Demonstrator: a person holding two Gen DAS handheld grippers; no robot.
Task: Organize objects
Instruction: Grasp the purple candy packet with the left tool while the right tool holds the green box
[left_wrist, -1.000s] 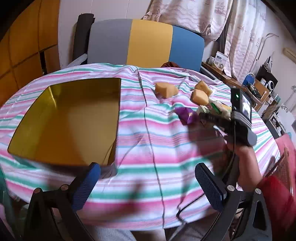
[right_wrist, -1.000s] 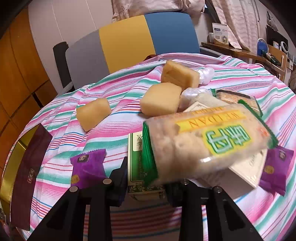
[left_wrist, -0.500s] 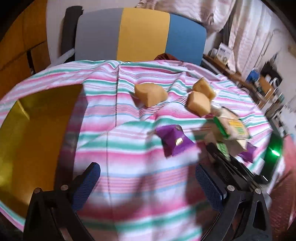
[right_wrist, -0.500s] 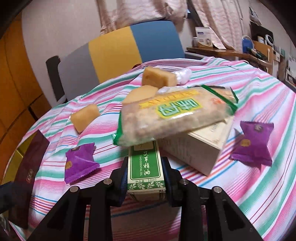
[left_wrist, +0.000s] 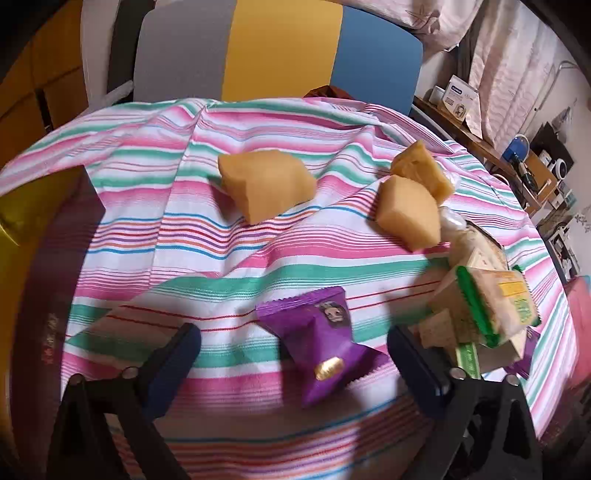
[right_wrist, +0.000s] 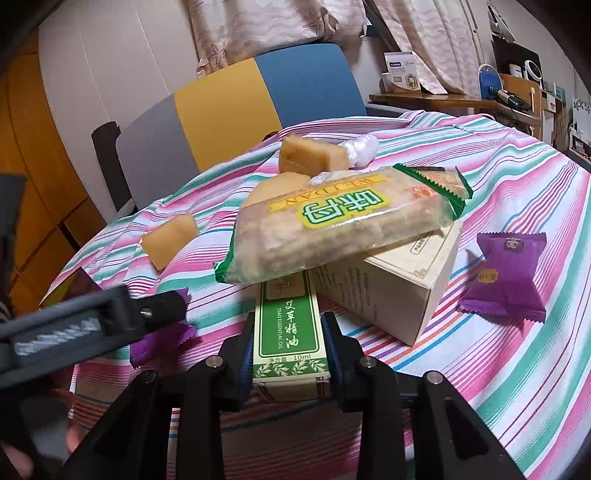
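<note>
A purple candy packet (left_wrist: 321, 343) lies on the striped tablecloth (left_wrist: 207, 236) between the blue pads of my left gripper (left_wrist: 295, 358). Its jaws are closing, and both pads stand clear of the packet. My right gripper (right_wrist: 288, 350) is shut on a green essential-oil box (right_wrist: 288, 328) near the table's front. A cracker packet (right_wrist: 343, 229) rests across that box and a beige carton (right_wrist: 399, 291). A second purple candy (right_wrist: 509, 273) lies to the right. In the right wrist view my left gripper (right_wrist: 92, 325) comes in from the left.
Three yellow cakes (left_wrist: 266, 188) (left_wrist: 406, 210) (left_wrist: 421, 170) sit farther back on the cloth. A gold tin (left_wrist: 14, 210) with a dark maroon packet (left_wrist: 55, 280) is at the left edge. A grey, yellow and blue chair (left_wrist: 280, 55) stands behind; a cluttered shelf (left_wrist: 480, 140) is at the right.
My left gripper swung right, away from the gold tin, and came down over the purple candy. The right gripper kept its grip on the green box and barely moved.
</note>
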